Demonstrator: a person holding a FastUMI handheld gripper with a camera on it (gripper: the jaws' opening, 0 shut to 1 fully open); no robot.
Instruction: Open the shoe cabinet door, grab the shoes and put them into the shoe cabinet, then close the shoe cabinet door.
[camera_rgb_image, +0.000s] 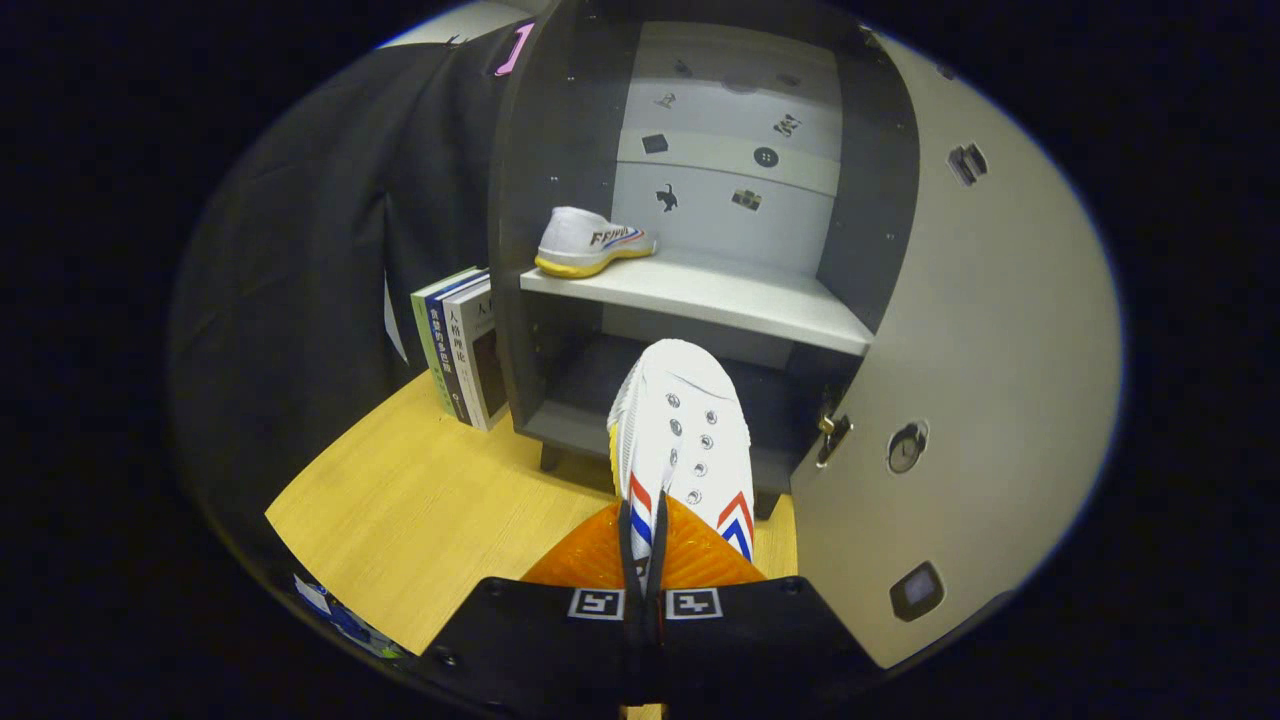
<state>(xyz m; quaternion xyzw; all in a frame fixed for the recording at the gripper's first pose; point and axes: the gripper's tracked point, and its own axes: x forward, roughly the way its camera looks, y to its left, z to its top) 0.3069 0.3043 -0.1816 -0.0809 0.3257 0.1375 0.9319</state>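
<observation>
While I scan from the left, the first things I meet are the upright paperback books standing on the pale wood-grain tabletop, leaning against the left outer wall of the dark grey two-tier shoe cabinet. Just inside that wall, on the left end of the cabinet's light upper shelf, I see the white canvas shoe with a yellow sole already stowed, its toe pointing right.

Moving to the middle, my gripper is closed tight, both fingers pinching the heel end of the second white canvas shoe with red and blue chevrons. That shoe runs straight ahead from the fingers, long axis pointing away from me, toe far and aimed at the dark lower compartment beneath the shelf. The toe seems to hang level with the front lip of that compartment, not yet inside, though I can't judge the gap exactly. So, as I read it, the coming move turns on this: the opening lies directly beyond the toe, along the shoe's own axis, and a forward push should carry it in.

On the right, the pale grey cabinet door stands swung wide open, near the shoe's right side, its round knob facing me. I would keep the shoe off that door edge.
</observation>
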